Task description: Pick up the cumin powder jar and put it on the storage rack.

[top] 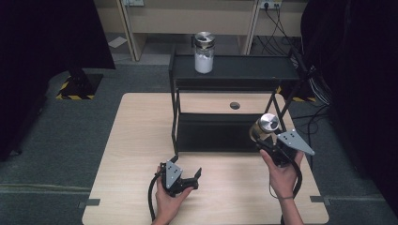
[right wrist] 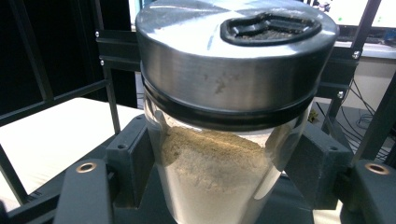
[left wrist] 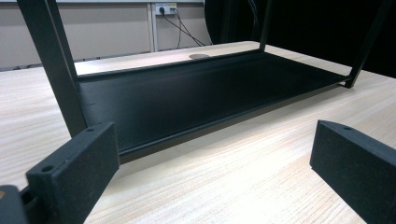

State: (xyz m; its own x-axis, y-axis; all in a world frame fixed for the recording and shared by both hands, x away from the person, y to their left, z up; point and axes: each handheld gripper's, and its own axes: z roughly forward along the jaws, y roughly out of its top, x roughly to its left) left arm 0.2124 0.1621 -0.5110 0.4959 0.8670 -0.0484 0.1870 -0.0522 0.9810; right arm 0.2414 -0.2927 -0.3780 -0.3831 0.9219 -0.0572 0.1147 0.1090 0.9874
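Dark curtains flank table [top: 141, 140]; right tool [right wrist: 224, 186] hides jar [right wrist: 219, 154] base.

In the right gripper view, the bottom of the jar [right wrist: 224, 154] of tan powder runs off the lower edge, and the two black jaws cover its sides. In the high view, that jar [top: 265, 126] is small, and the right gripper [top: 270, 143] hides most of it below the silver lid [top: 269, 123]. In the left gripper view, the black rack [left wrist: 205, 93] is cut off at the top, so its posts just stop. The left gripper [left wrist: 219, 172] shows only its two jaw tips. The jar of white stuff [top: 204, 52] on the rack's top shelf is too far to tell what is inside.
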